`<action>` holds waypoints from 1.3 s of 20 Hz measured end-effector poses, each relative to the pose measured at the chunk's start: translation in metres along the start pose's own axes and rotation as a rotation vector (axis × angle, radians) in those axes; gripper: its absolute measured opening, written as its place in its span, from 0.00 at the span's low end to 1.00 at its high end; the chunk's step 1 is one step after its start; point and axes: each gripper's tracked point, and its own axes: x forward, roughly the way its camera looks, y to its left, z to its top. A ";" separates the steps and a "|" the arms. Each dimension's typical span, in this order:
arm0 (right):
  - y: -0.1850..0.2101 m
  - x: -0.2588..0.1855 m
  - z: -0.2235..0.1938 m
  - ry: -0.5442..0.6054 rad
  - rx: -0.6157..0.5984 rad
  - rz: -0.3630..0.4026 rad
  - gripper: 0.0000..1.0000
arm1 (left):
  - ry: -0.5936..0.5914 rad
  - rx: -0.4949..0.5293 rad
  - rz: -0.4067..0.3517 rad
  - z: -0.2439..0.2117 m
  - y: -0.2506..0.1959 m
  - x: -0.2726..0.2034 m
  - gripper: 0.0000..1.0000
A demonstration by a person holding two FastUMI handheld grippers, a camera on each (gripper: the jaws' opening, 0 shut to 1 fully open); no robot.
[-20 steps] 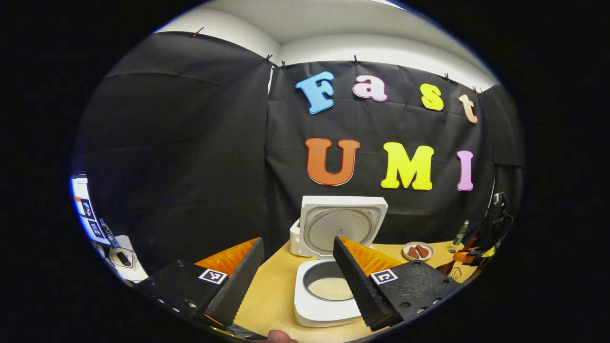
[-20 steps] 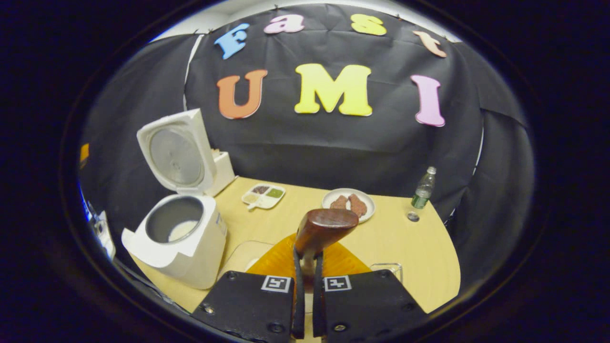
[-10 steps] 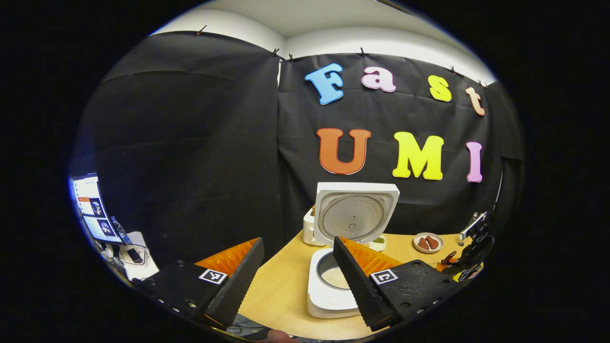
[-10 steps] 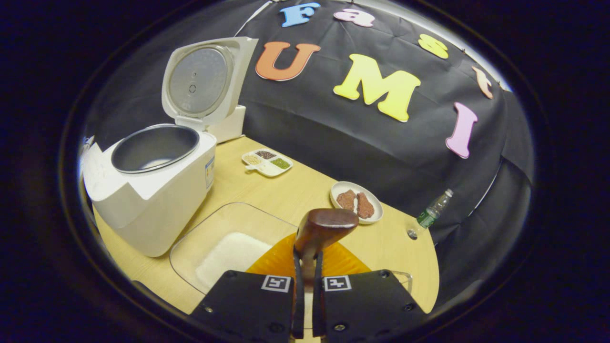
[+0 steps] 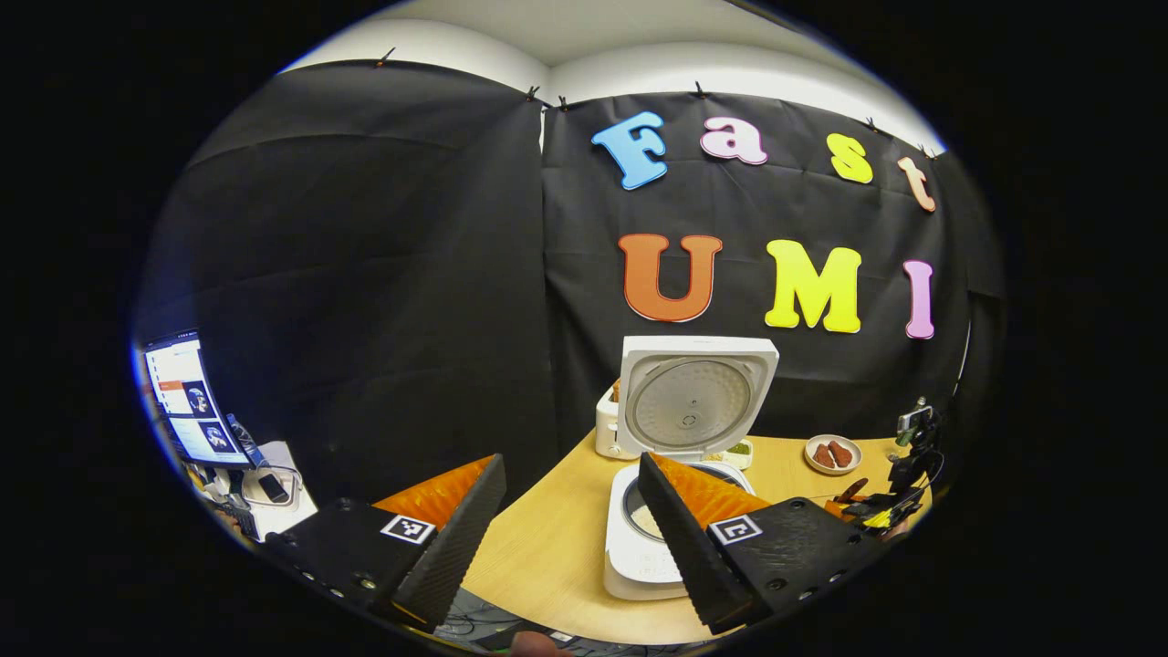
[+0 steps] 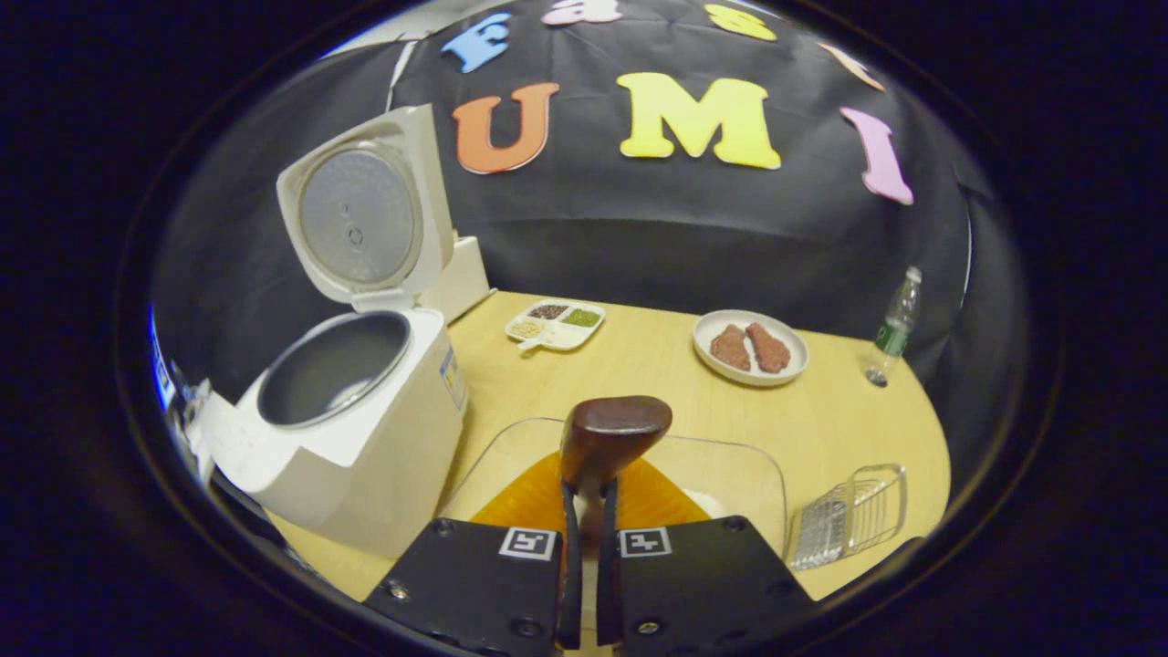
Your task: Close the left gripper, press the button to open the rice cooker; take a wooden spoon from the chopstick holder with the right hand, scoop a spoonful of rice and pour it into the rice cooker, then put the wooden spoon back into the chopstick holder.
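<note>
Two tools: my right tool (image 6: pixel 584 511) pinched the dark wooden spoon (image 6: pixel 610 436), my left tool (image 5: pixel 570 525) stood spread; returning it to the wire chopstick holder (image 6: pixel 850 514) seemed next, needing a rightward swing.

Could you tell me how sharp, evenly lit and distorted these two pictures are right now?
Left gripper view: sharp in the middle, the rice cooker crisp, the table edge bowed by the fisheye lens, and the monitor at the rim glowing bright. Right gripper view: even light, soft shadows, the wooden spoon close up and slightly soft, the bottle leaning near the rim.
</note>
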 end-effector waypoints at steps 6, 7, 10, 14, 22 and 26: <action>-0.009 -0.003 -0.004 0.023 0.460 0.105 0.12 | 0.014 0.014 -0.021 0.003 -0.017 -0.004 0.94; -0.015 -0.004 -0.006 0.024 0.548 0.113 0.12 | 0.012 0.018 -0.028 0.005 -0.020 -0.005 0.94; -0.034 -0.004 -0.017 0.028 0.771 0.129 0.12 | 0.009 0.008 -0.058 0.011 -0.035 -0.008 0.94; -0.051 -0.021 -0.015 0.000 0.899 0.160 0.12 | 0.014 0.005 -0.077 0.016 -0.049 -0.008 0.94; -0.088 -0.072 0.025 -0.125 1.000 0.198 0.11 | -0.008 -0.018 -0.125 0.026 -0.075 -0.011 0.94; -0.079 -0.096 0.064 -0.178 1.048 0.263 0.12 | -0.030 -0.023 -0.128 0.028 -0.073 -0.008 0.94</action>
